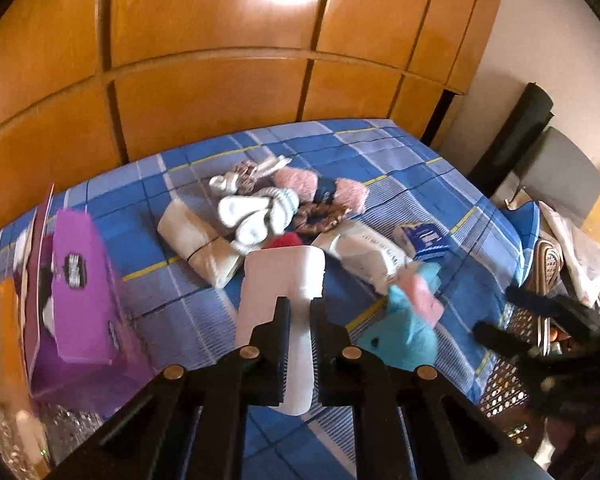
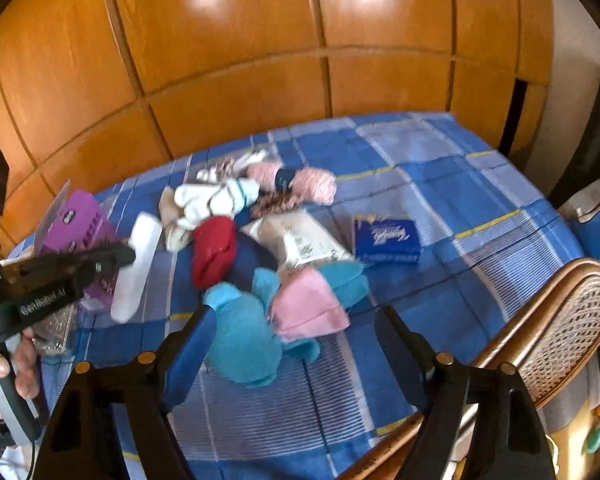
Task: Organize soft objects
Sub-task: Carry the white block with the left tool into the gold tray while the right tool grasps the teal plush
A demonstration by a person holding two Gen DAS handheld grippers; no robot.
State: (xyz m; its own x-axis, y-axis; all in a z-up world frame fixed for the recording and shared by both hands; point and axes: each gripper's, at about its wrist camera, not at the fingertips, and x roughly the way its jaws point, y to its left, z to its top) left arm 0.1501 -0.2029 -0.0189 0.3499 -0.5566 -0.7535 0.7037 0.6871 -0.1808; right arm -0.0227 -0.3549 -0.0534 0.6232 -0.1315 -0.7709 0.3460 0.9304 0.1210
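My left gripper [image 1: 300, 308] is shut on a white sock [image 1: 280, 280], which hangs above the blue checked bedsheet [image 1: 400, 168]. The right wrist view shows that gripper [image 2: 128, 256] from the side, with the sock [image 2: 134, 268] drooping from its tips. My right gripper [image 2: 296, 340] stands open low over the bed. A blue plush toy [image 2: 244, 340] with a pink ear [image 2: 308, 304] lies between its fingers, close to the left finger [image 2: 192, 344]. No pad presses on the toy. Behind lies a pile of white socks [image 2: 216, 200], a red cloth [image 2: 214, 248] and pink fluffy pieces [image 2: 316, 184].
A purple box [image 1: 84, 288] stands at the bed's left edge beside clear packaging [image 1: 4, 360]. A beige rolled cloth [image 1: 196, 240], a white packet [image 1: 364, 252] and a blue tissue pack [image 2: 388, 240] lie on the sheet. A wicker chair [image 2: 560, 320] is at the right, wooden wardrobe doors [image 2: 240, 80] behind.
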